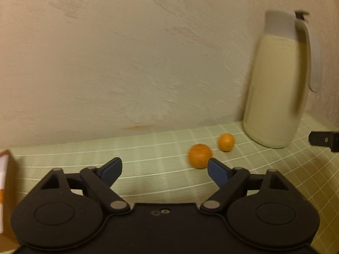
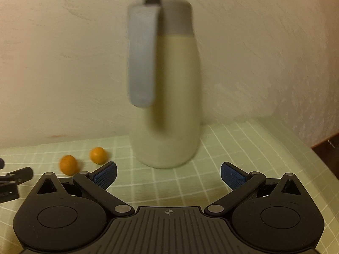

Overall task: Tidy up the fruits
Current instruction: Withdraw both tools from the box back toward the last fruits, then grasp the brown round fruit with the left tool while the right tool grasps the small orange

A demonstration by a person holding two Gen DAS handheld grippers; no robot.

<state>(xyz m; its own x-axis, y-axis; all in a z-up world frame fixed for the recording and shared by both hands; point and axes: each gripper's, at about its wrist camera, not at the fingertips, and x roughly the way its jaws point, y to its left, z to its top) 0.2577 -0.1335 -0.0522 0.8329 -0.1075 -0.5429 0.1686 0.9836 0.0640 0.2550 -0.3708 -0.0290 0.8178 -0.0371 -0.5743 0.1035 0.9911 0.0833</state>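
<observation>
Two small oranges lie on the green checked cloth [image 1: 148, 148] near the wall. The nearer orange [image 1: 199, 155] sits just beyond the right fingertip of my left gripper [image 1: 164, 167], outside its gap. The farther orange [image 1: 226, 142] lies a little behind it, towards the jug. My left gripper is open with nothing between its blue pads. In the right wrist view the same oranges [image 2: 68, 165] [image 2: 98, 155] lie to the left of my right gripper [image 2: 168, 171], which is open and empty and faces the jug.
A tall cream jug [image 2: 169, 97] with a grey lid and handle stands against the wall right of the oranges, also in the left wrist view [image 1: 273, 89]. A cardboard box [image 1: 6, 190] is at the left edge. The table edge [image 2: 317, 154] curves away at the right.
</observation>
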